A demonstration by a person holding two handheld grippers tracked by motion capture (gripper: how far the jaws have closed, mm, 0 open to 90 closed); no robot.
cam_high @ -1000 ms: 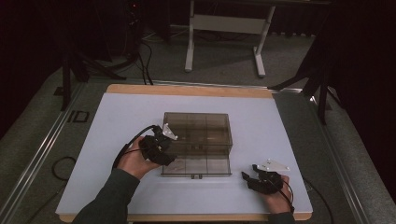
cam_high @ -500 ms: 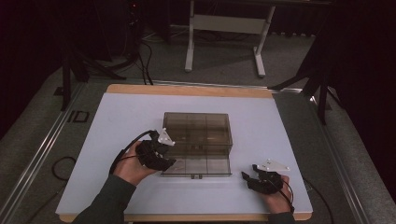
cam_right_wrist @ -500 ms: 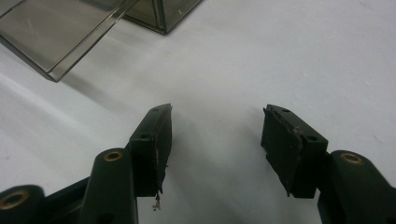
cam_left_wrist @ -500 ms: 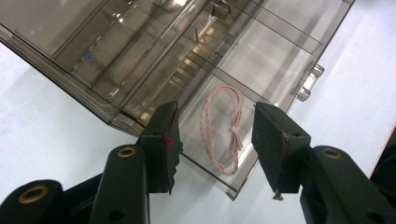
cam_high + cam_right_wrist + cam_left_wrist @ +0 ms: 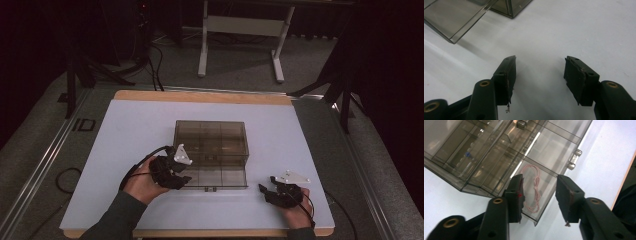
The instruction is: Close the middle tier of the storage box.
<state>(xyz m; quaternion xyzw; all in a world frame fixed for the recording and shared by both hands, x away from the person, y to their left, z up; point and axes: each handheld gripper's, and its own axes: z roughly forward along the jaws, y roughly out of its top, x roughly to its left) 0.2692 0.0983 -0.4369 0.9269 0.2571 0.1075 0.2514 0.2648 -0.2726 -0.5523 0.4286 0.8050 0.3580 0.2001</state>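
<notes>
step: left gripper (image 5: 539, 195) fingers unclenched, just closing around pink string (image 5: 534, 187) in compartment box (image 5: 212, 150) | right gripper (image 5: 539, 77) released, idle | next: pinch string

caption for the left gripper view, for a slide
Left gripper, jaws apart and just closing, over a pink string in the smoky clear box.

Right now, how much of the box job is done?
The smoky plastic box already stands open, its lid folded down toward the person. The left gripper hovers over the lid, jaws just closing, nothing pinched yet, with a pink string below it. The right gripper waits open over the table. Grabbing remains.
</notes>
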